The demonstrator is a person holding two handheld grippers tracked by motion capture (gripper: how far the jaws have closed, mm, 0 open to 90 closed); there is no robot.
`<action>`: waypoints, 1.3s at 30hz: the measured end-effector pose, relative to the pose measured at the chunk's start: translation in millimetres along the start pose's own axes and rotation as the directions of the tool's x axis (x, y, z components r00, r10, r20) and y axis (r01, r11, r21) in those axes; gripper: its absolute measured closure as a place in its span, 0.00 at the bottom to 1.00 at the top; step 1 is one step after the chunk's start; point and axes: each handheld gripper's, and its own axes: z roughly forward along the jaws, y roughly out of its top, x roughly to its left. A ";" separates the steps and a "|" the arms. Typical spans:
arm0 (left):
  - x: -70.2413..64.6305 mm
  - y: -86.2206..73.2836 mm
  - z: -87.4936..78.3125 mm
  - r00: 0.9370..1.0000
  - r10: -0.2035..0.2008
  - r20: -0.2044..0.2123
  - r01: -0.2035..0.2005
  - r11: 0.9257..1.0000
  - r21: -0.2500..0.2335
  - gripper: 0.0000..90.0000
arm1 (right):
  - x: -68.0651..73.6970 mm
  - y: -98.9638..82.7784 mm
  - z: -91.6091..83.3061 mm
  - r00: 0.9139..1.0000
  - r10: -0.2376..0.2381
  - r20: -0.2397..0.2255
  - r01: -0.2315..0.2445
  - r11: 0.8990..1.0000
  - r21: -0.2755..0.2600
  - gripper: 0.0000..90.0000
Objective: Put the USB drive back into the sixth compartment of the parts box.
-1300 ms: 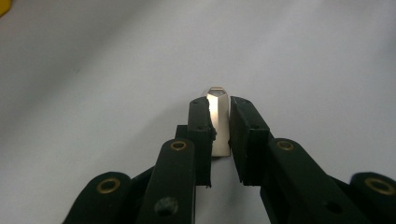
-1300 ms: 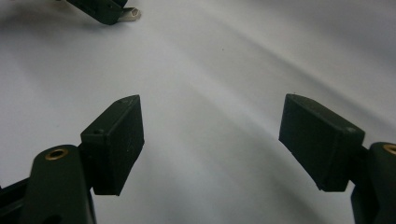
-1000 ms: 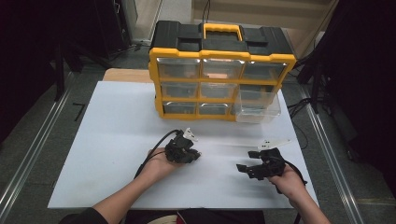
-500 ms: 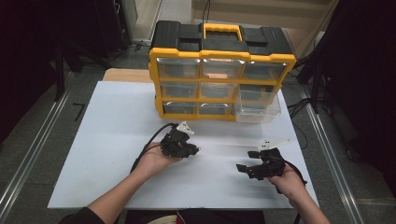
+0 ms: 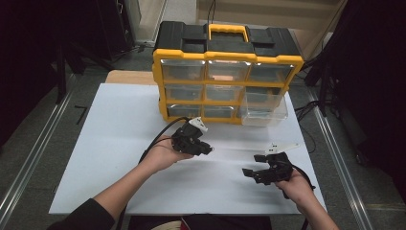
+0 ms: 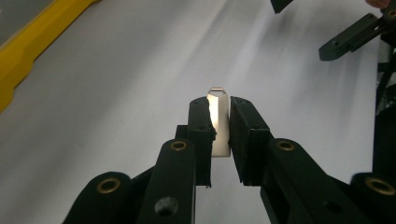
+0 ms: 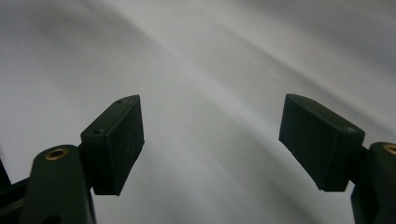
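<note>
Left gripper (image 5: pixel 207 150), above the middle of the white sheet (image 5: pixel 115 143): clamped on a small flat metal piece (image 6: pixel 219 122), silvery, with a little loop at its free end, most likely a slim USB stick or tag. Pinched flat between the two pads, loop end poking out past the tips, probably so that it can be dropped cleanly into a bin. Held in the air in front of the yellow drawer cabinet (image 5: pixel 225 62), near its bottom row. Bottom right drawer (image 5: pixel 264 111) of that cabinet: pulled out toward the person, seemingly ready to take the piece. Right gripper (image 5: pixel 255 172), low over the sheet near the front right: jaws spread wide, nothing between them, likely parked out of the way or waiting to push the drawer shut.
</note>
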 end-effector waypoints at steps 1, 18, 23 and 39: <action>0.8 3.8 -1.6 1.000 0.006 0.014 -0.006 1.000 0.006 0.89 | 0.2 0.0 0.1 1.000 -0.004 0.000 0.004 1.000 -0.001 0.23; -1.7 62.4 -34.7 0.995 0.094 0.033 -0.094 0.996 -0.011 0.89 | 0.6 0.3 0.6 1.000 -0.005 -0.007 0.005 1.000 0.001 0.23; -2.5 75.9 -41.3 0.994 0.107 0.036 -0.106 0.994 -0.025 0.89 | 0.8 0.4 0.9 1.000 -0.008 -0.010 0.008 1.000 0.003 0.23; -5.4 116.6 -50.4 0.990 0.140 0.026 -0.139 0.990 -0.031 0.89 | 1.2 0.9 0.8 1.000 0.001 -0.021 -0.001 1.000 -0.001 0.23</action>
